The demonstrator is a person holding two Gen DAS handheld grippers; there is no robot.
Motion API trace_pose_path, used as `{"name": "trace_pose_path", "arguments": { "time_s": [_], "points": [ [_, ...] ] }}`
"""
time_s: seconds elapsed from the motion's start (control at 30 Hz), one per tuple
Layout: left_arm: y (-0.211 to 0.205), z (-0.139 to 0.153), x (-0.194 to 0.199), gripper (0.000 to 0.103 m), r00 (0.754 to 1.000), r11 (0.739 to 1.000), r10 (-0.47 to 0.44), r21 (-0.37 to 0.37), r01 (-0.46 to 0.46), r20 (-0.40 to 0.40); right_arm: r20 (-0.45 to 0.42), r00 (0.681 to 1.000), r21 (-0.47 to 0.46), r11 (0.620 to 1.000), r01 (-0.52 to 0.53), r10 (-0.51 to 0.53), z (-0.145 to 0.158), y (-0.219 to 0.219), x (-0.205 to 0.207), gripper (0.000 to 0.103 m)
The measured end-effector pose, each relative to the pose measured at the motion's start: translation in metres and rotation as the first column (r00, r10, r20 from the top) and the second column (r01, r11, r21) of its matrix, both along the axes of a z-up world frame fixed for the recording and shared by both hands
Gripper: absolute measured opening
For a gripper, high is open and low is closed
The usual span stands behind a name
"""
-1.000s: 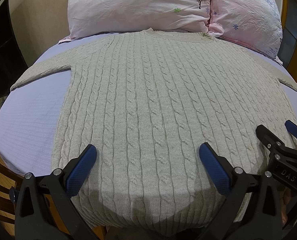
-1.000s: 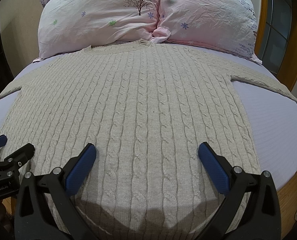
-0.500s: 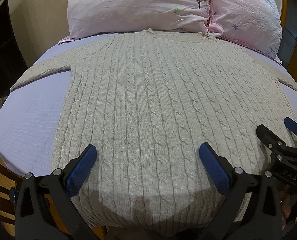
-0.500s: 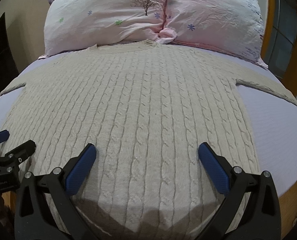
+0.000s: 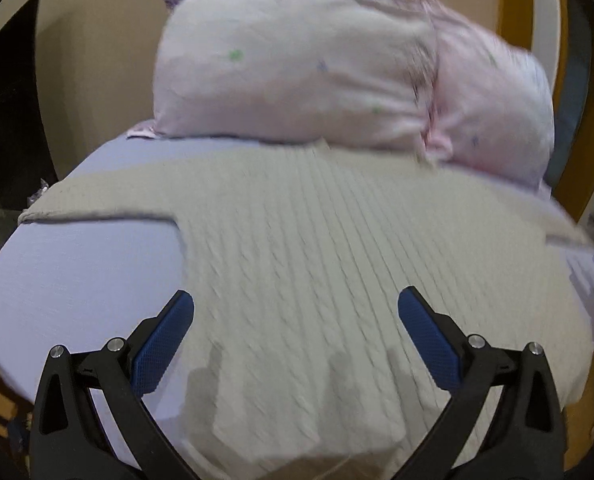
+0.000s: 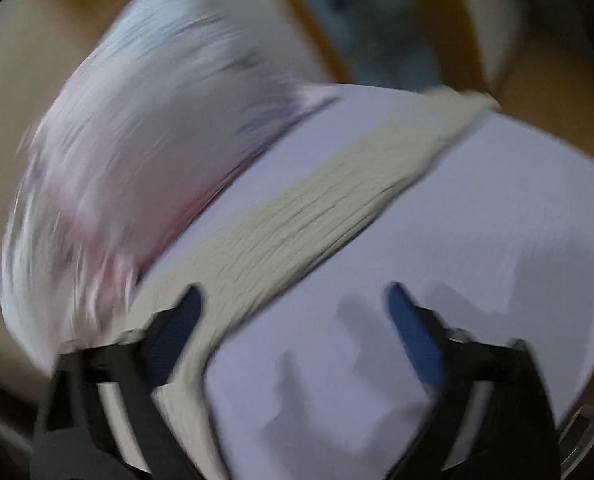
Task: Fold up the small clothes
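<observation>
A beige cable-knit sweater (image 5: 337, 240) lies flat on the lilac bed sheet (image 5: 77, 272), neck toward the pillows, its left sleeve (image 5: 109, 200) stretched out to the side. My left gripper (image 5: 295, 320) is open and empty above the sweater's lower left body. In the blurred right wrist view, the sweater's right sleeve (image 6: 337, 208) runs diagonally across the sheet (image 6: 497, 240). My right gripper (image 6: 293, 312) is open and empty over the sleeve's near part and the sheet.
Two pink flowered pillows (image 5: 297, 72) lie at the head of the bed; one shows blurred in the right wrist view (image 6: 137, 152). A wooden bed frame (image 6: 557, 100) rims the mattress. A dark opening (image 5: 5, 100) is at the far left.
Both grippers have moved fast, so the frames are blurred. The left one shifted left and forward over the sweater. The right one swung right to the right sleeve. Both stay open.
</observation>
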State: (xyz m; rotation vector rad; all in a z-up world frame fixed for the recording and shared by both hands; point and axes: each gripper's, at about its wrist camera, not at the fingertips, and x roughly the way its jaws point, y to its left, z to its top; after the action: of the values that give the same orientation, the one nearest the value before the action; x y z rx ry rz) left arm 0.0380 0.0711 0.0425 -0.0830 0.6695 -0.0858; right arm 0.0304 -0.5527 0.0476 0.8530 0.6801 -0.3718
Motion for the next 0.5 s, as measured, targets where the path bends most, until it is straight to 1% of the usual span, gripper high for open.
{"name": "trace_pose_path", "arguments": {
  "time_s": [0.03, 0.07, 0.1, 0.13, 0.17, 0.2, 0.3, 0.33, 0.37, 0.4, 0.43, 0.47, 0.5],
  "points": [
    [0.013, 0.004, 0.008, 0.102, 1.0, 0.999, 0.004, -0.039, -0.004, 0.01, -0.025, 0.998, 0.055, 0.996, 0.063, -0.062, -0.009, -0.027, 0.006, 0.062],
    [0.022, 0.005, 0.013, 0.102, 1.0, 0.998, 0.009, -0.068, -0.008, 0.014, -0.043, 0.994, 0.083, 0.991, 0.106, -0.103, -0.016, -0.046, 0.011, 0.057],
    [0.031, 0.006, 0.019, 0.102, 1.0, 0.995, 0.018, -0.097, -0.016, 0.017, -0.056, 0.989, 0.11, 0.984, 0.144, -0.138, -0.022, -0.063, 0.015, 0.055],
    [0.044, 0.009, 0.025, 0.102, 0.999, 0.991, 0.037, -0.133, -0.035, 0.017, -0.071, 0.984, 0.143, 0.974, 0.175, -0.166, -0.03, -0.081, 0.021, 0.05],
    [0.052, 0.009, 0.031, 0.102, 0.999, 0.987, 0.052, -0.151, -0.049, 0.015, -0.078, 0.979, 0.176, 0.964, 0.2, -0.189, -0.038, -0.094, 0.027, 0.042],
    [0.061, 0.01, 0.036, 0.102, 0.997, 0.984, 0.071, -0.165, -0.068, 0.012, -0.067, 0.977, 0.192, 0.958, 0.213, -0.204, -0.04, -0.101, 0.03, 0.04],
    [0.092, 0.009, 0.046, 0.102, 0.989, 0.968, 0.146, -0.209, -0.142, 0.002, -0.056, 0.967, 0.221, 0.941, 0.255, -0.249, -0.045, -0.125, 0.043, 0.025],
    [0.106, 0.008, 0.05, 0.102, 0.984, 0.956, 0.176, -0.236, -0.172, -0.003, -0.054, 0.962, 0.235, 0.933, 0.274, -0.269, -0.049, -0.133, 0.047, 0.016],
    [0.116, 0.007, 0.052, 0.102, 0.98, 0.945, 0.201, -0.261, -0.196, -0.008, -0.056, 0.958, 0.251, 0.925, 0.286, -0.281, -0.052, -0.136, 0.051, 0.011],
    [0.128, 0.007, 0.054, 0.102, 0.974, 0.932, 0.227, -0.286, -0.221, -0.015, -0.05, 0.956, 0.27, 0.918, 0.291, -0.289, -0.054, -0.141, 0.055, 0.01],
    [0.143, 0.006, 0.057, 0.102, 0.964, 0.912, 0.266, -0.316, -0.26, -0.026, -0.062, 0.954, 0.249, 0.921, 0.3, -0.294, -0.051, -0.139, 0.059, 0.01],
    [0.153, 0.005, 0.06, 0.102, 0.956, 0.898, 0.29, -0.335, -0.285, -0.036, -0.061, 0.953, 0.185, 0.935, 0.303, -0.296, -0.04, -0.13, 0.064, 0.009],
    [0.168, 0.005, 0.064, 0.102, 0.945, 0.876, 0.322, -0.362, -0.317, -0.049, -0.044, 0.958, 0.105, 0.952, 0.287, -0.284, -0.026, -0.119, 0.069, 0.009]
  ]
}}
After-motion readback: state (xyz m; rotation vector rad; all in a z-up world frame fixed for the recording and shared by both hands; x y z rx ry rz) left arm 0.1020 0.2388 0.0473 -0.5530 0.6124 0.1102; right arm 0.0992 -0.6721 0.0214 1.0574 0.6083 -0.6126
